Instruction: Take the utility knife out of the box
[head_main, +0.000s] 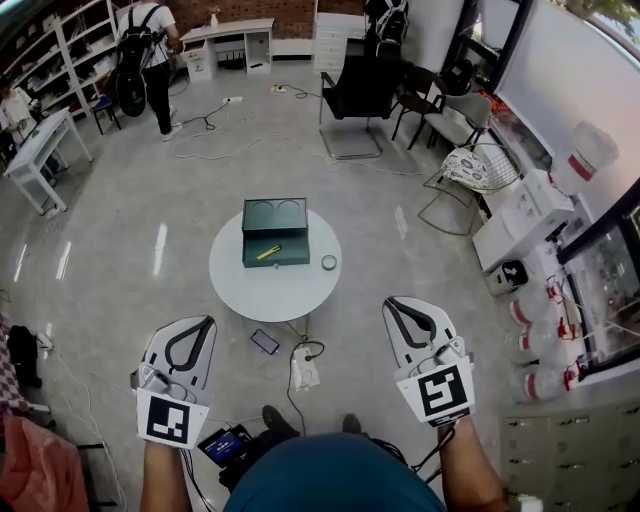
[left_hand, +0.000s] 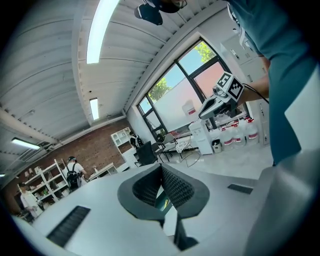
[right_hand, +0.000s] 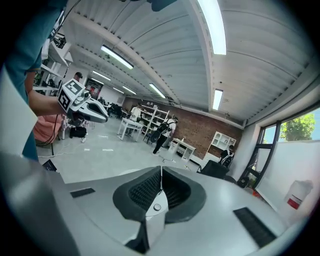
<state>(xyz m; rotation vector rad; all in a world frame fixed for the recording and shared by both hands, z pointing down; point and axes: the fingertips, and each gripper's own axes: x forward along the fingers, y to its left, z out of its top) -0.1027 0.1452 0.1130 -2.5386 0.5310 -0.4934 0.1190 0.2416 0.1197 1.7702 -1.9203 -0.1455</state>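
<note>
A dark green box stands open on the round white table, its lid raised at the far side. Inside it lies the yellow utility knife, slanted. My left gripper and right gripper hover low in the head view, well short of the table, both pointing towards it. Each has its tips closed together with nothing between them. In the left gripper view the jaws meet at the tip, and the right gripper shows beyond. The right gripper view shows shut jaws and the left gripper.
A small round object sits on the table right of the box. On the floor before the table lie a phone, a power strip and cables. A black chair stands beyond, a person with a backpack far left, water bottles right.
</note>
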